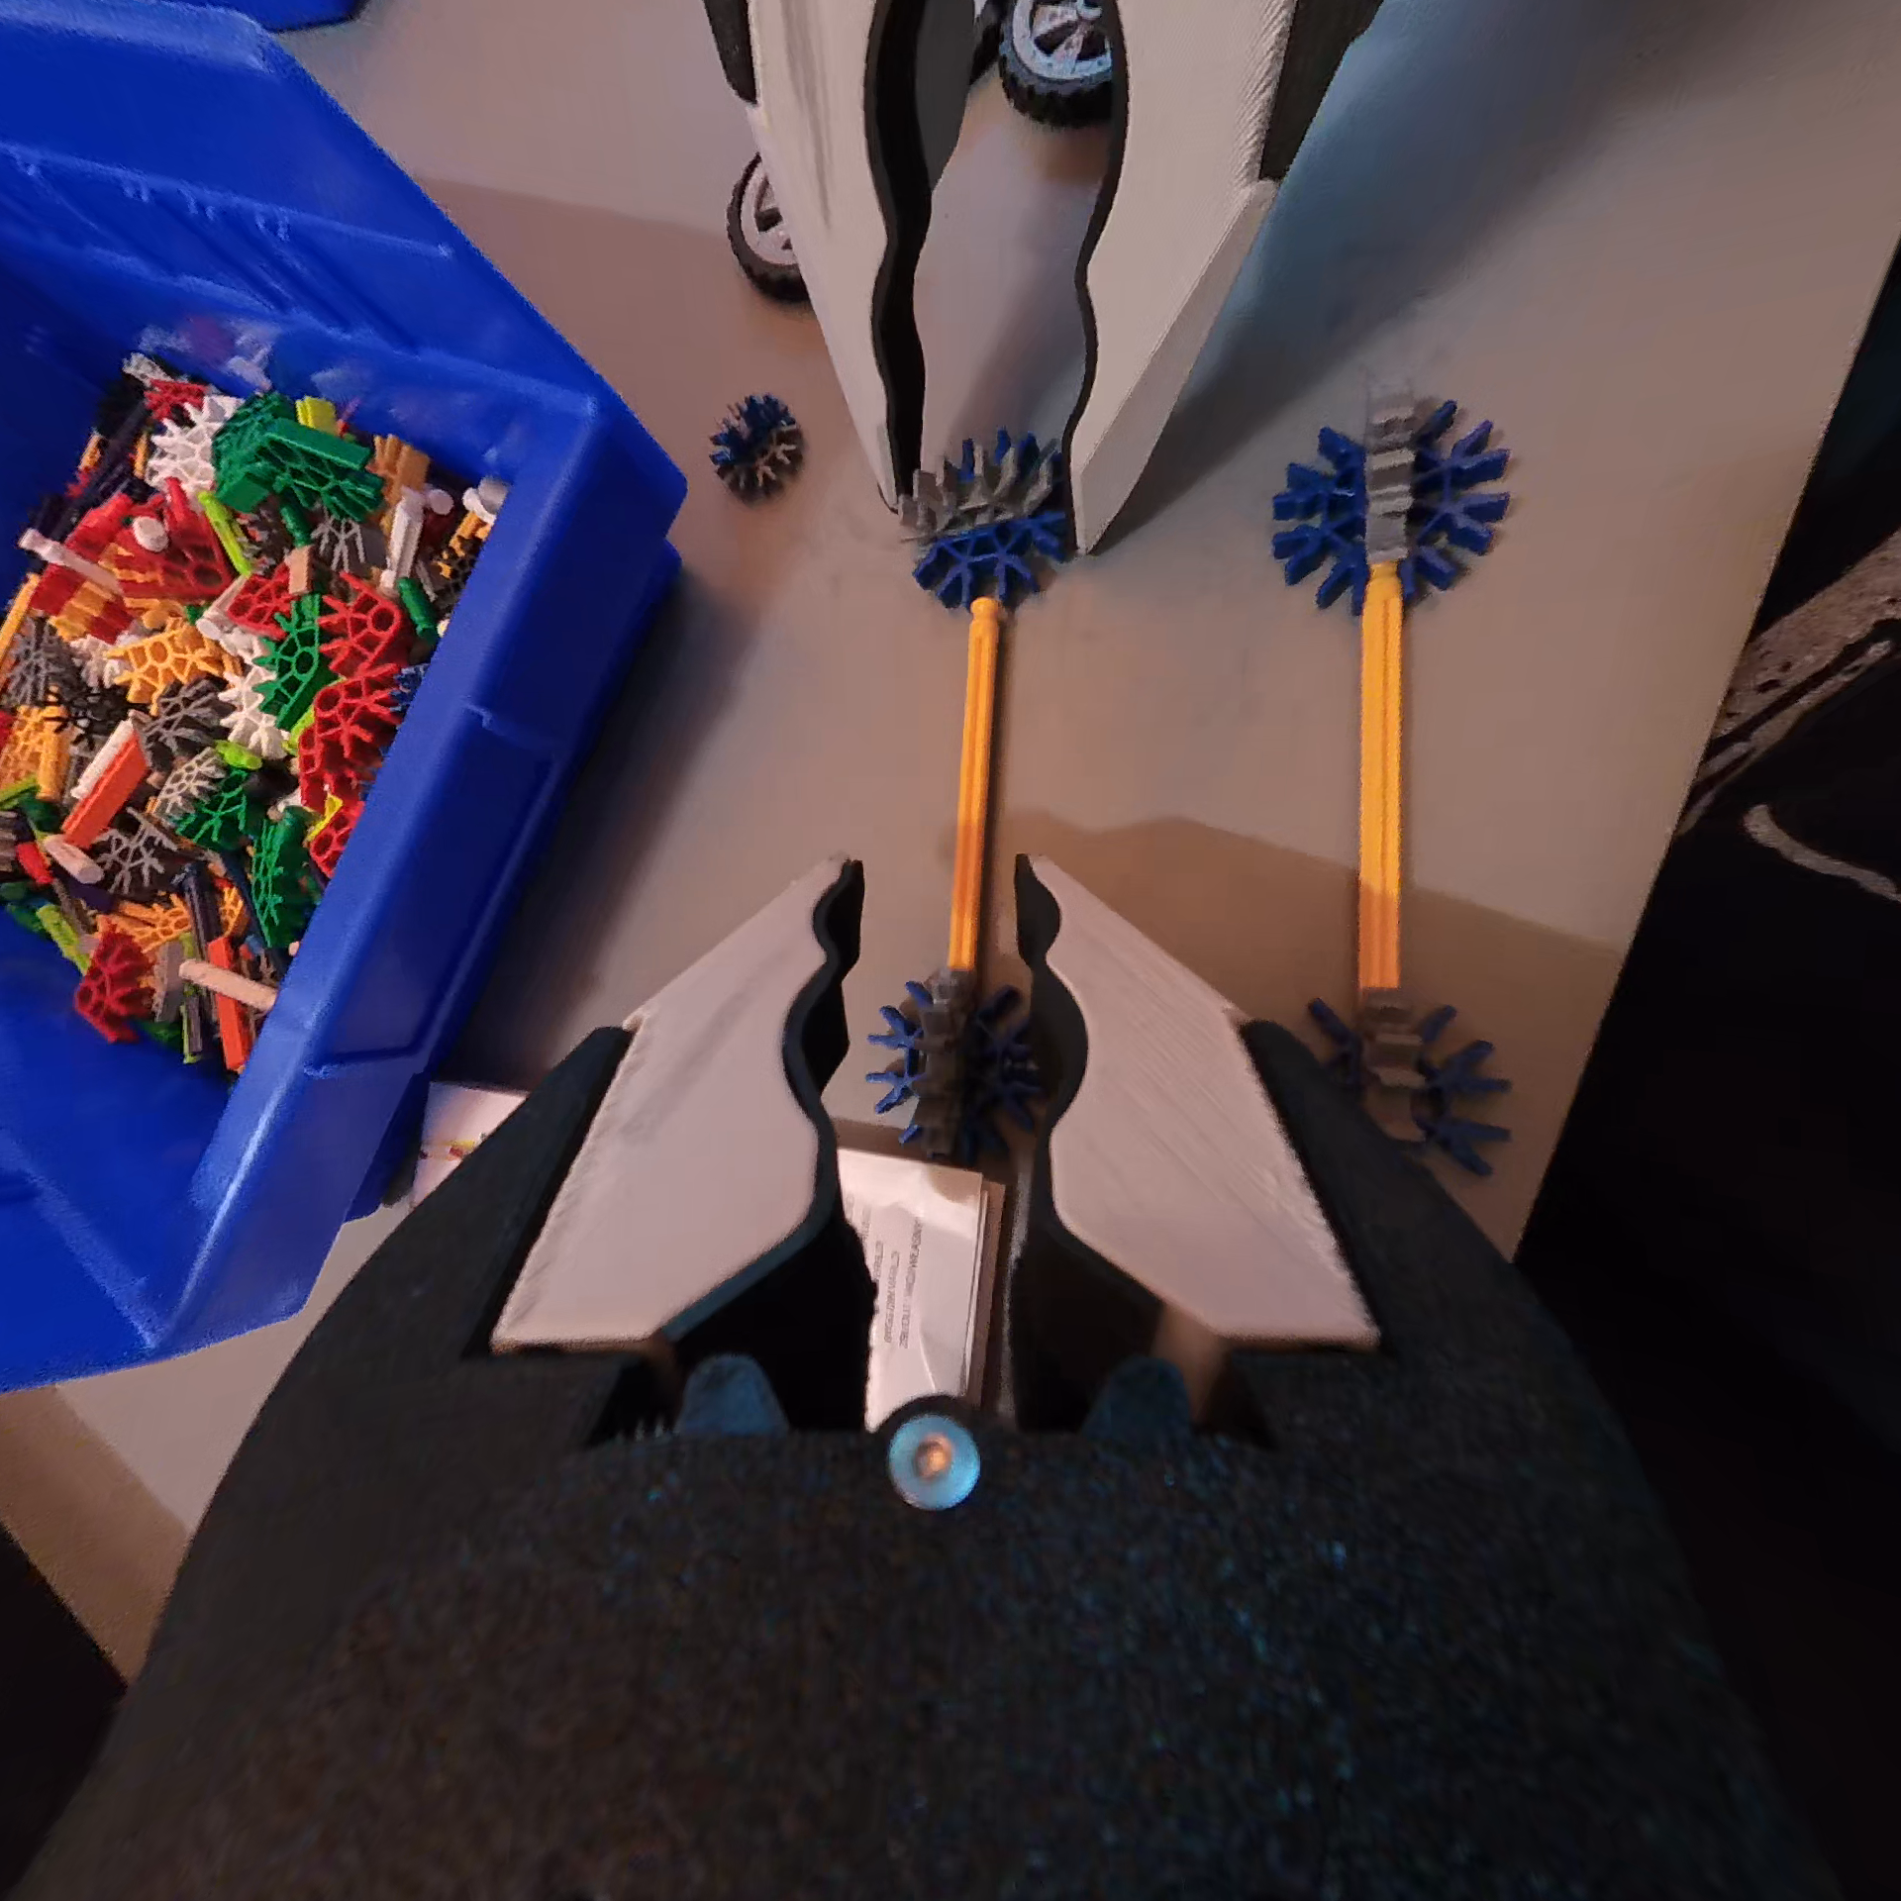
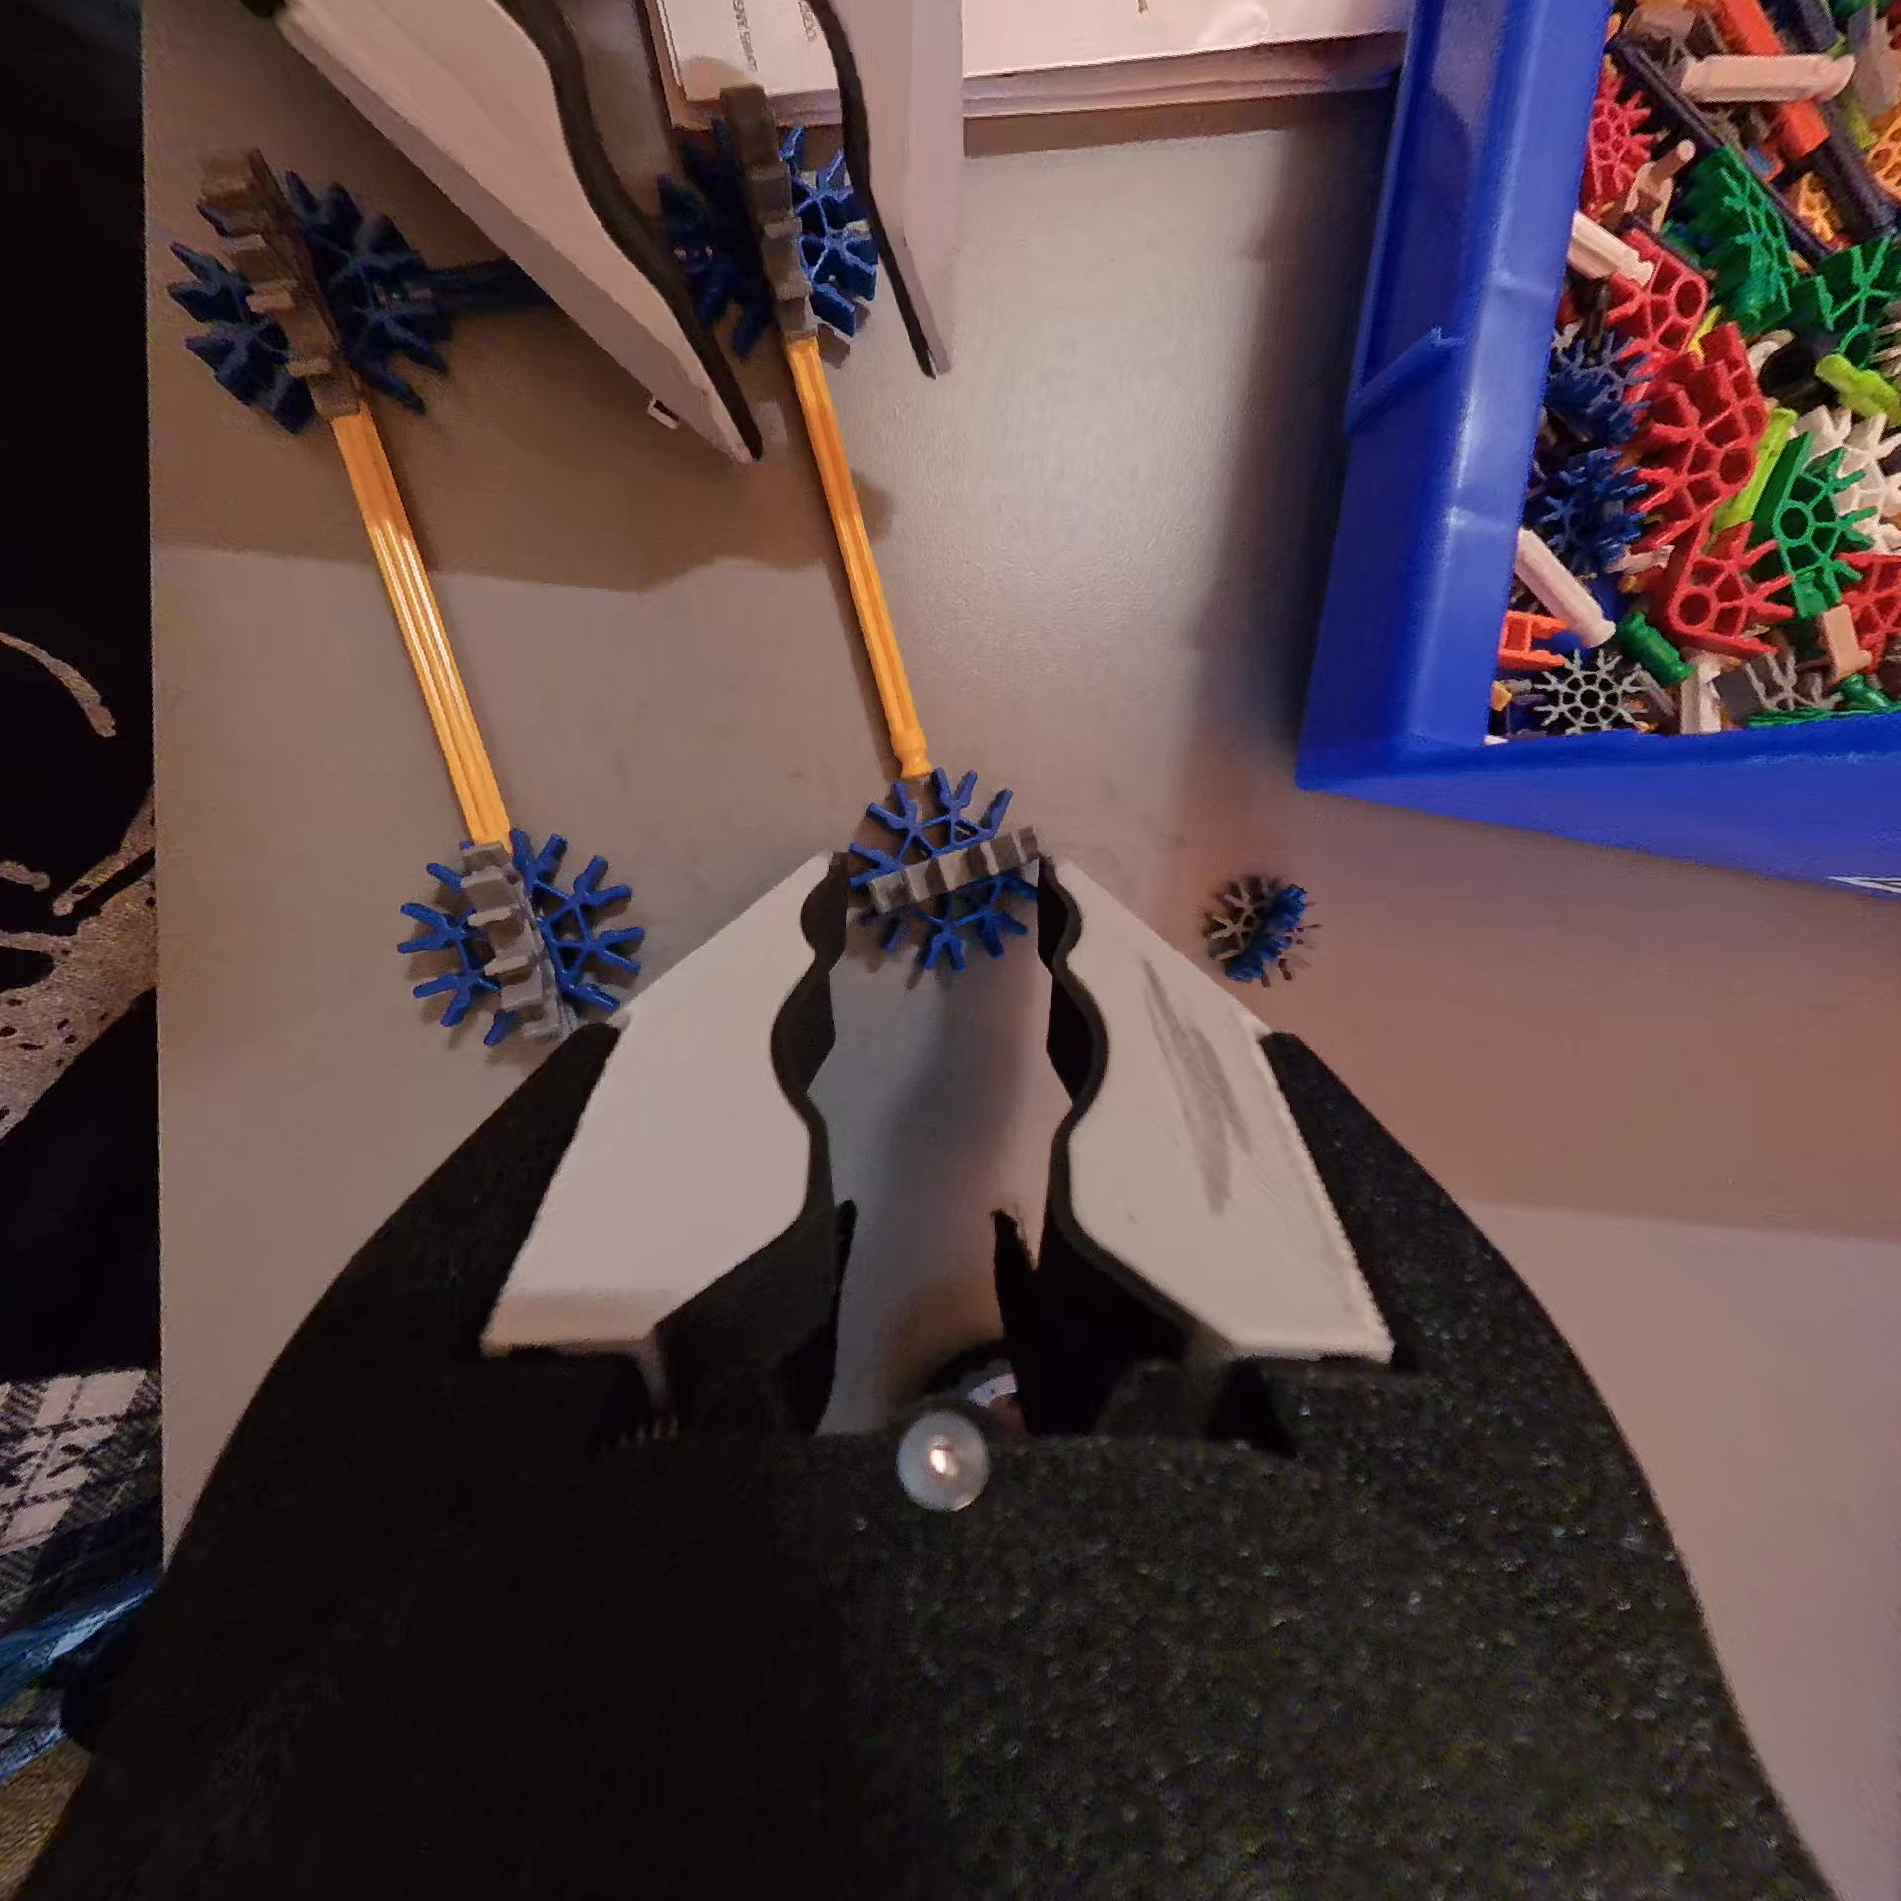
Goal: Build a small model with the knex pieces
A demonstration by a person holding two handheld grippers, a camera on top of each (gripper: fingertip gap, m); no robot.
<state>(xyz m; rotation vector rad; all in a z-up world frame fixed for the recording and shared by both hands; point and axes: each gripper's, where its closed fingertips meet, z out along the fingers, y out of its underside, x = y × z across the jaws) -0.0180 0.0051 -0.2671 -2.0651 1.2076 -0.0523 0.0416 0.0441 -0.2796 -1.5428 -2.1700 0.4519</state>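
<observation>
Looking down on a pale grey worktop (image 1: 1183,741), with a big blue plastic bin (image 1: 411,926) heaped with mixed coloured construction pieces along one side. Facing each other across it, left gripper (image 1: 936,874) and right gripper (image 2: 941,874), one at each end of the same long thin yellow plastic rod (image 1: 977,782), long axis running straight from one pair of jaws to the other.

Left jaws spread, straddling the blue snowflake connector with grey toothed piece (image 1: 952,1070) at the near end; cannot tell whether the pads touch it. Right jaws narrowed onto the matching blue-and-grey connector at the far end (image 1: 988,525), tips seeming to press its grey piece from both sides, so pinching it by the look of it. Neither gripper nearer overall: each right at its own end.

Lying parallel and well apart, a second yellow rod with blue-and-grey ends (image 1: 1378,782), untouched, close to the worktop edge on the side away from the bin. Bare surface between bin and gripped rod.

Under the left jaws, printed white paper sheets (image 1: 926,1265). Behind the right gripper, grey toy wheels with black tyres (image 1: 1060,51). Near the right jaws, on the bin side, a small loose blue-and-grey connector (image 1: 756,444).
</observation>
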